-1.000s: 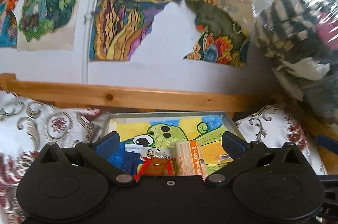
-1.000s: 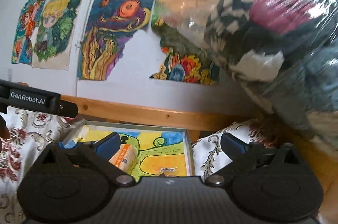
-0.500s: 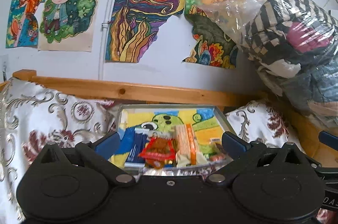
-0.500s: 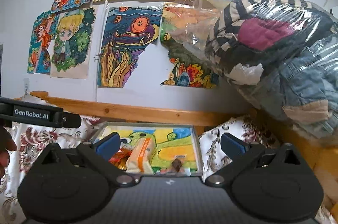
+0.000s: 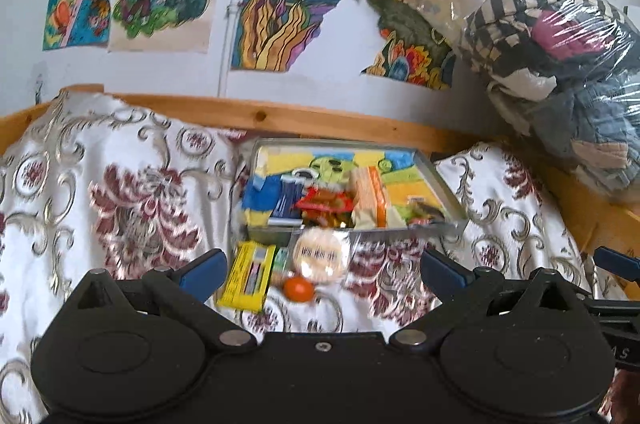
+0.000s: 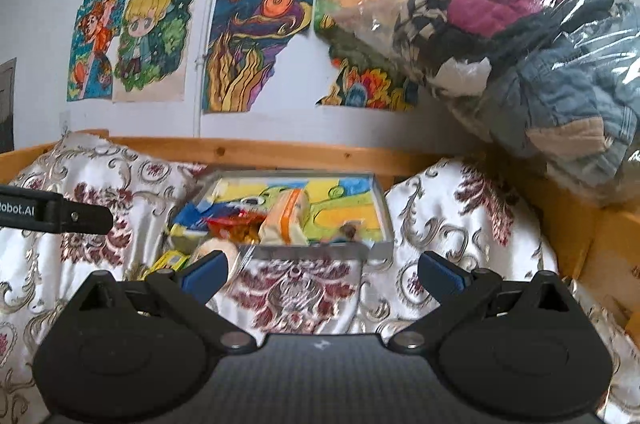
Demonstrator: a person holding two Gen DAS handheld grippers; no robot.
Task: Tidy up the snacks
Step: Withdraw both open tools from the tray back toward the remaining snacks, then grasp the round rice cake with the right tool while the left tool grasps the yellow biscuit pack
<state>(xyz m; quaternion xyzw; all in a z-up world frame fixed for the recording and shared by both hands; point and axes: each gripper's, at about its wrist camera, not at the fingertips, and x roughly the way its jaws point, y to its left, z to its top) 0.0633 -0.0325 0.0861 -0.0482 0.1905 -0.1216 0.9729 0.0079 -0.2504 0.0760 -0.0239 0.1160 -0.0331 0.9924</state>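
Floral cloth (image 5: 120, 207) under drawing-covered wall (image 5: 344, 35)

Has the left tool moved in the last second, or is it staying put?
Yes. The left tool has pulled back from the tray: the tray looks smaller and farther off, and snacks in front of it now show.

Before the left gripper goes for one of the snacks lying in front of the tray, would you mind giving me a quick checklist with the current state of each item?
1. Left gripper jaws wide and empty: ok.
2. Right gripper jaws wide and empty: ok.
3. Loose snacks in reach ahead of the left gripper: yellow packet, round wrapped cake, orange ball: ok.
4. All snacks inside the tray: not ok, these three lie on the cloth.
5. Free room in the tray: ok, its right part is bare.
6. Sharp view of targets: not ok, blurred.
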